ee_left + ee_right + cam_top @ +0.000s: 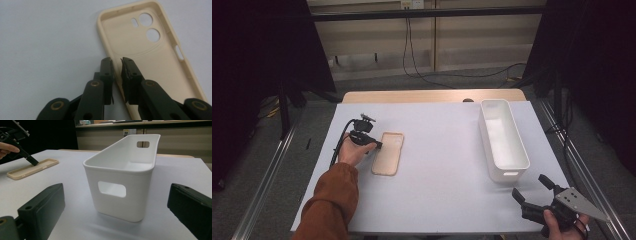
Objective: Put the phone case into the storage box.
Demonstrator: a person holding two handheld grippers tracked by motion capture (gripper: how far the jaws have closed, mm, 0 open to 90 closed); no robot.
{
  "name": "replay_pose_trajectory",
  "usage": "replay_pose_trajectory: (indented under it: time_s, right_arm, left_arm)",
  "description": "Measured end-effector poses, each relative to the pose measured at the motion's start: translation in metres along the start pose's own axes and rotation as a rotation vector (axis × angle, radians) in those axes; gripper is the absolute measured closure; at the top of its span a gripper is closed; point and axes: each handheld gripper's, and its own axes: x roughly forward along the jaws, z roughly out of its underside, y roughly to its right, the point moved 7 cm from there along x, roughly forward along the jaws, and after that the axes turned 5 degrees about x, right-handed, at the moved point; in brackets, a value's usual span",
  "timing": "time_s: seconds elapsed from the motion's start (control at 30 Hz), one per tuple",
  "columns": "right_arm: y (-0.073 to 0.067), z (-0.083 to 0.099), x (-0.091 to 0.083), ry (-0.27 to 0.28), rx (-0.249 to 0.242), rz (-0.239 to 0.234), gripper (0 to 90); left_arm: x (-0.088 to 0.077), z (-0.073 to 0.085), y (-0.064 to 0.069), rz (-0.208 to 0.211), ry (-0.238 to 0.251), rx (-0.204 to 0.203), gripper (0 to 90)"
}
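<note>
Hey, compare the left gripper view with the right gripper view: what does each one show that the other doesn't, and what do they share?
Left gripper view alone: the camera cutouts in the beige phone case, and the left gripper with its jaws nearly together over the case's edge.

Right gripper view alone: the white bin with its handle holes, the right gripper's jaws spread wide, and the wall behind.

Both: the phone case, the left gripper and the white tabletop.

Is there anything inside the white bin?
The white bin looks empty: the high view shows bare white floor, and the right gripper view bare inner walls. Its near wall hides the closest bit of floor in that view.
</note>
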Motion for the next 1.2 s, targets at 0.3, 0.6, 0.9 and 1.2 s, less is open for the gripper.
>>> replay_pose_trajectory:
  time_s: [0.3,0.6,0.9,1.2]
  right_arm:
    - [0.0001,0.0001,0.0001,0.000,0.001,-0.001,1.0]
    - [0.0002,0.0002,0.0003,-0.001,0.002,-0.001,1.0]
    - [0.0004,0.0002,0.0001,0.000,0.002,0.001,1.0]
    - [0.0003,0.0004,0.0004,-0.002,0.001,0.001,1.0]
  left_arm:
    - [0.0005,-0.0007,0.0001,0.007,0.008,-0.028,86.7]
    - [-0.0003,-0.0011,-0.0006,-0.036,0.023,-0.026,88.7]
    - [-0.0019,-0.0032,0.0014,-0.060,0.050,-0.016,88.9]
    - [-0.0069,-0.0060,0.0057,-0.056,0.085,-0.022,89.0]
